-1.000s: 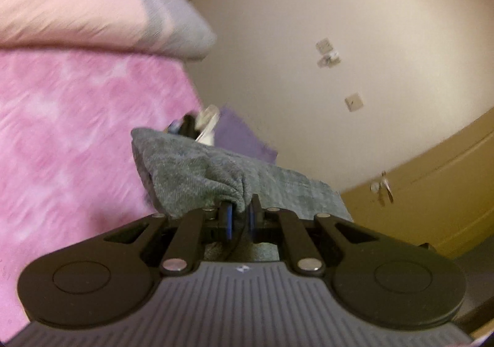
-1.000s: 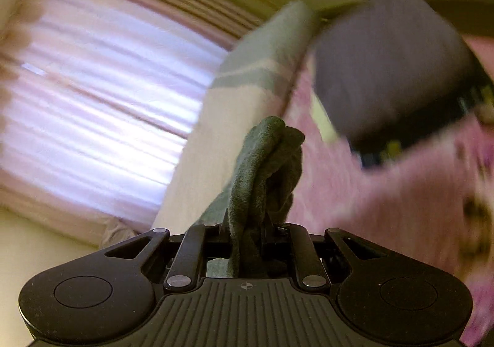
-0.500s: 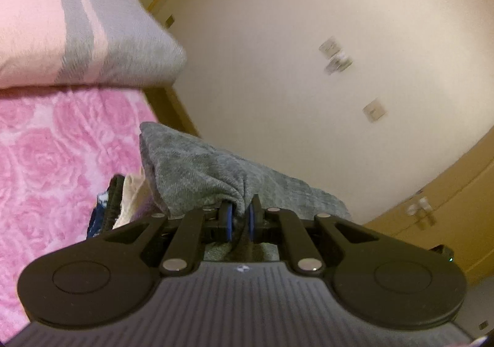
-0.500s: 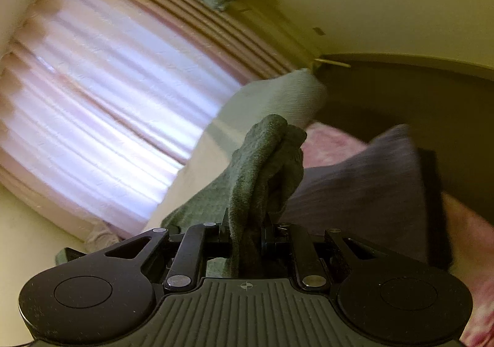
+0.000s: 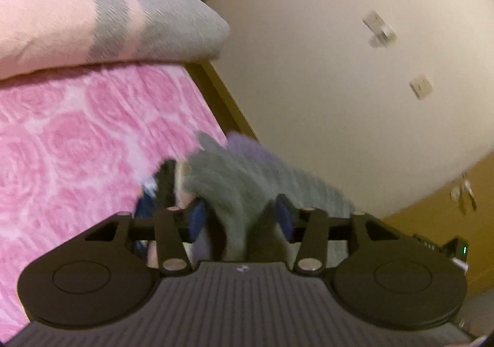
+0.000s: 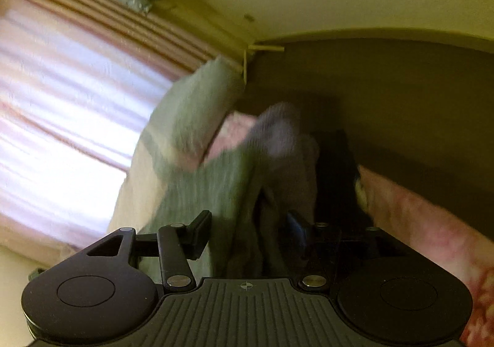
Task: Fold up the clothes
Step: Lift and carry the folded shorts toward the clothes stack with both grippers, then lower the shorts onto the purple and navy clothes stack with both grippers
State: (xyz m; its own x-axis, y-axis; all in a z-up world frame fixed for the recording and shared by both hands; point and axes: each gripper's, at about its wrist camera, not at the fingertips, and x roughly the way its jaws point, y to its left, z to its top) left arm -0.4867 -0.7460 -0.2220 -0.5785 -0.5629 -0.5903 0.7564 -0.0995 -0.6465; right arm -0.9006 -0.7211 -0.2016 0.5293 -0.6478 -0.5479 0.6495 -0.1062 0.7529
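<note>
Letting go, it seems: the left claw (image 5: pixel 240 217) and right claw (image 6: pixel 247 232) both gape wide, the blurred grey garment (image 5: pixel 234 186) slipping between their fingers, bed (image 5: pixel 77 146) at nine o'clock. Withdraw straight back to avoid snagging it.

I see a grey garment (image 5: pixel 234 183), blurred, with a purple cloth (image 5: pixel 247 146) behind it. My bedspread (image 5: pixel 77 143) is pink with a paler rose pattern. The pillow (image 5: pixel 102 4) is pale pink with grey stripes. The wall (image 5: pixel 308 69) is cream; the cabinet (image 5: pixel 432 217) is mustard yellow. The curtain (image 6: pixel 61 100) is pink-striped, glowing white
</note>
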